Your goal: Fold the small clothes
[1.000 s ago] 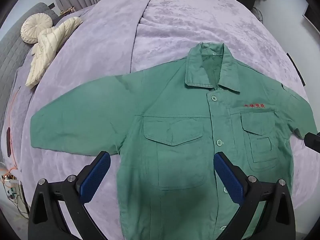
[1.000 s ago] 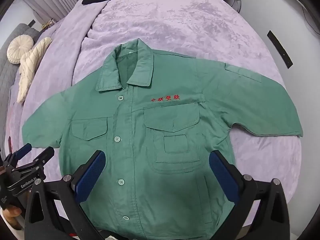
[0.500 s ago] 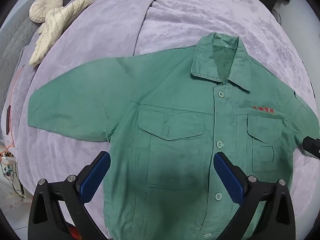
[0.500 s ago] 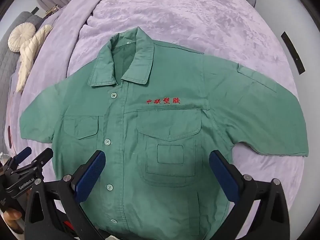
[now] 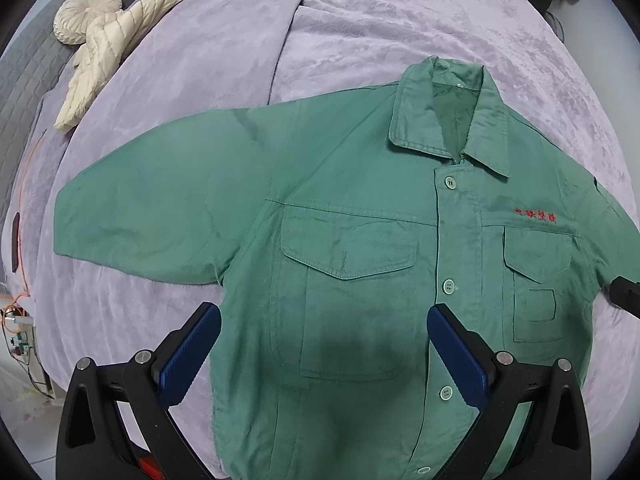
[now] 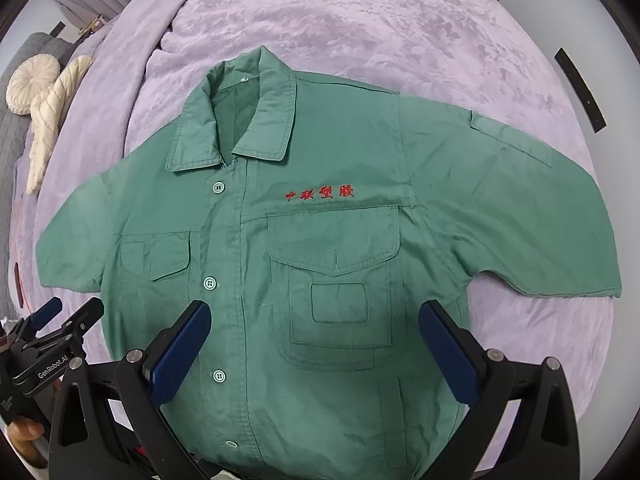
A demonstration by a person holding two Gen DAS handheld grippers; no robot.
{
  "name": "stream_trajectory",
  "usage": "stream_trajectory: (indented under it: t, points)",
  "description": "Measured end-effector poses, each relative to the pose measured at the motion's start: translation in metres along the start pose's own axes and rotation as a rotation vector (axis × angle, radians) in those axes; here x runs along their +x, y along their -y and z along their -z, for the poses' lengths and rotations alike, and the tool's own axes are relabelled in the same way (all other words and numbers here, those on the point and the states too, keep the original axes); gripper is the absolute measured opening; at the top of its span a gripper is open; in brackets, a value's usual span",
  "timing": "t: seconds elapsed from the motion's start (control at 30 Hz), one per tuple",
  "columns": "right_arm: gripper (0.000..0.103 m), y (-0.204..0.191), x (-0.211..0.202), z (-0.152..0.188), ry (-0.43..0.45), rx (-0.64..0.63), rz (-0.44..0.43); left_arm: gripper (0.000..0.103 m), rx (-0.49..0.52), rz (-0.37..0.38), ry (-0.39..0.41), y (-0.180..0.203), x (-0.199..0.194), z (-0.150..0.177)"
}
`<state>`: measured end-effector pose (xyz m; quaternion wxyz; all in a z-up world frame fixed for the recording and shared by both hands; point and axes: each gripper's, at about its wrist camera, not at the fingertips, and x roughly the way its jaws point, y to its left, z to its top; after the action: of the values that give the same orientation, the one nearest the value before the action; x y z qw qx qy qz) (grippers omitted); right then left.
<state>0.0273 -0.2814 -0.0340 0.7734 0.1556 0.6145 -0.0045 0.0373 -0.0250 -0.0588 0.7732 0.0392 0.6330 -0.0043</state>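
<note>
A small green button-up jacket [image 5: 360,240] with two chest pockets and red embroidered characters lies flat, front up, sleeves spread, on a lilac bed cover [image 5: 360,28]. It also shows in the right wrist view [image 6: 320,248]. My left gripper [image 5: 324,352] is open and empty, hovering over the jacket's lower left half. My right gripper [image 6: 314,344] is open and empty, hovering over the lower right pocket. The left gripper [image 6: 66,314] also shows at the right wrist view's lower left edge.
A cream quilted garment [image 5: 108,68] and a round cream cushion [image 5: 86,12] lie at the bed's far left by a grey sofa [image 5: 24,80]. The bed's left edge drops to the floor with cables [image 5: 20,344]. The lilac cover [image 6: 360,20] stretches beyond the collar.
Both grippers have moved forward and lower over the jacket, which now fills more of each view. The jaws stay open. The jacket has not moved.
</note>
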Motion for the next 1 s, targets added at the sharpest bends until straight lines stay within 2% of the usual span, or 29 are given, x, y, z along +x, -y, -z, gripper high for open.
stream_trajectory:
  t: [1.0]
  points:
    - [0.103,-0.008,-0.003,0.010,0.003,-0.009,0.023,0.103,-0.021,-0.013,0.004,-0.013,-0.003,0.006]
